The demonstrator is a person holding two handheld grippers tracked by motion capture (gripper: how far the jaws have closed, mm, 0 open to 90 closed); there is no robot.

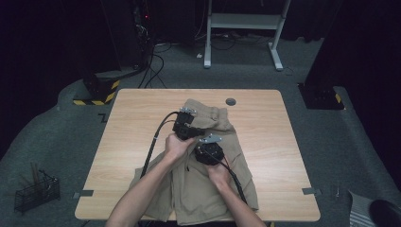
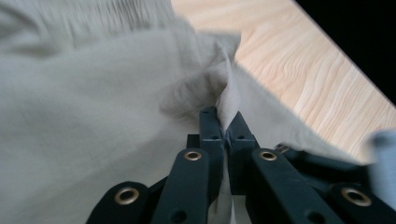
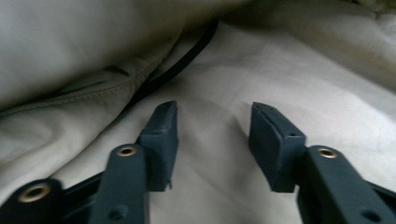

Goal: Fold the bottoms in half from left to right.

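A wooden table (image 1: 127, 142) fills the frame's middle; khaki trousers (image 1: 208, 189) lie across its centre and lower edge. The left gripper (image 2: 226, 123) pinches a raised cloth fold. The right gripper (image 3: 212, 135) hovers agape, fabric beneath, nothing held.

The high view looked forward and down over the whole bench (image 1: 132, 123), while both gripper views sat close above the same khaki shorts (image 1: 208, 189) spread at its middle.
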